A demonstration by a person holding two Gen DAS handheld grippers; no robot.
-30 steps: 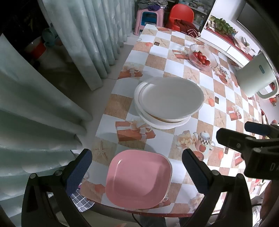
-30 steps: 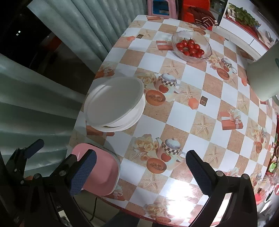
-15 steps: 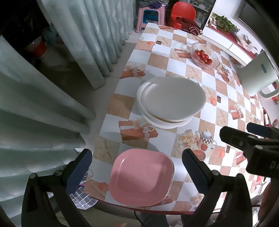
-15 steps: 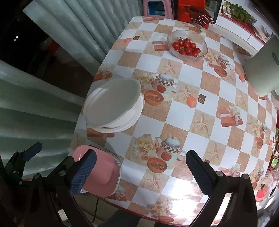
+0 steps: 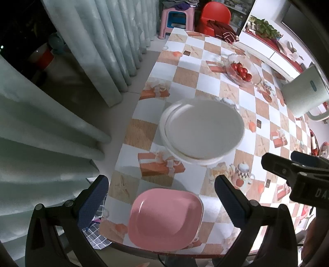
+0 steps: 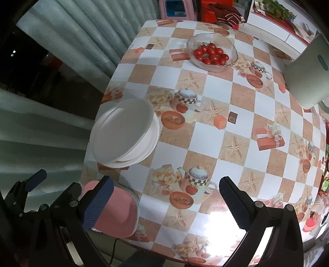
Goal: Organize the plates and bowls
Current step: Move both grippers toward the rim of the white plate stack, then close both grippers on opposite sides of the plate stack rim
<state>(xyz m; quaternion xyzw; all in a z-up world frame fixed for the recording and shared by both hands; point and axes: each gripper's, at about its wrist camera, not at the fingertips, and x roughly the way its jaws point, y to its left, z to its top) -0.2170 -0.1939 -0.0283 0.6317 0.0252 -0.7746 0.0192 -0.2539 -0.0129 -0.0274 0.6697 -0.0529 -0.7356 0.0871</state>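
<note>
Both grippers hang above the table with fingers spread wide and holding nothing, the left gripper over the pink plate at the near edge, the right gripper just beside it, the white dishes stacked farther in.

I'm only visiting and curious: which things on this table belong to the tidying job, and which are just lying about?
For the job:
pink plate
white stack of plates or bowls
both open grippers, left and right

Just lying about:
tomato bowl
white jug
stool
red chair
</note>
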